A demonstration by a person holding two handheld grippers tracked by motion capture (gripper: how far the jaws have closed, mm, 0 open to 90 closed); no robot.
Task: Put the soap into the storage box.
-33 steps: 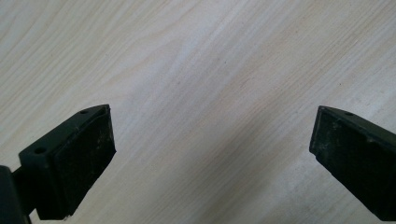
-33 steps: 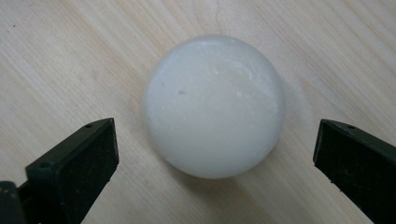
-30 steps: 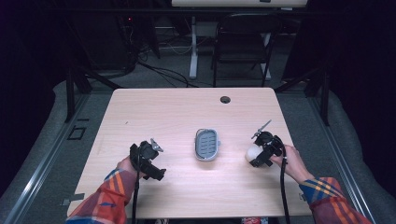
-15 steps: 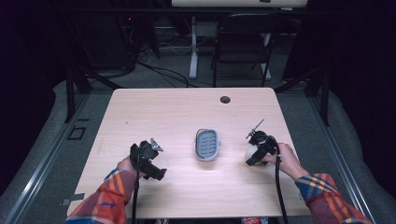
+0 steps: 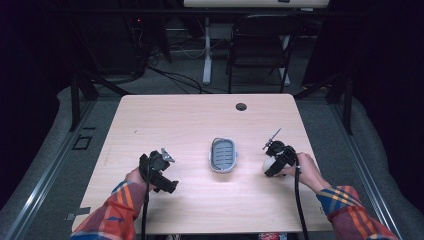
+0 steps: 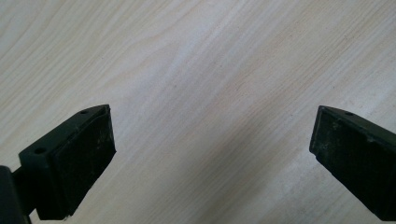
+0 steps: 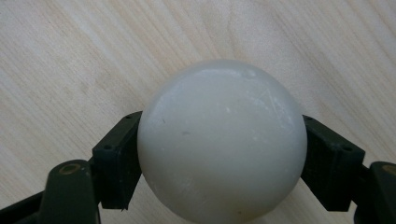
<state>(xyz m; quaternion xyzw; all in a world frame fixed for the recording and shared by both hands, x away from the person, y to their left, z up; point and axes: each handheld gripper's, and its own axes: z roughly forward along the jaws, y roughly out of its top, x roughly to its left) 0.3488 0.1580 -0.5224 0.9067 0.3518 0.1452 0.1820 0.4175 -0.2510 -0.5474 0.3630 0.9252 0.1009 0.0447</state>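
A pale wooden desk (image 5: 200,120) with a light grain carries everything, with a small dark round grommet hole (image 5: 241,106) near its far edge. Behind it, on the grey floor, stands a black folding metal chair (image 5: 260,45).

At the middle of the desk lies a grey oval plastic dish with a slatted inner floor (image 5: 223,154), set lengthwise away from the person.

On the near left, well apart from the dish, the left gripper (image 5: 167,172) rests in a hand with a plaid sleeve; in the left gripper view (image 6: 212,154) its black jaws stand wide apart over bare wood, released, with nothing between them.

On the near right, just beside the dish, the right gripper (image 5: 267,167) has just been closing its jaws, and a smooth white round ball (image 5: 268,162) sits between them. In the right gripper view (image 7: 219,158) the ball (image 7: 222,140) is clenched from both sides, the pads (image 7: 119,158) pressing on its flanks, low over the desk surface.
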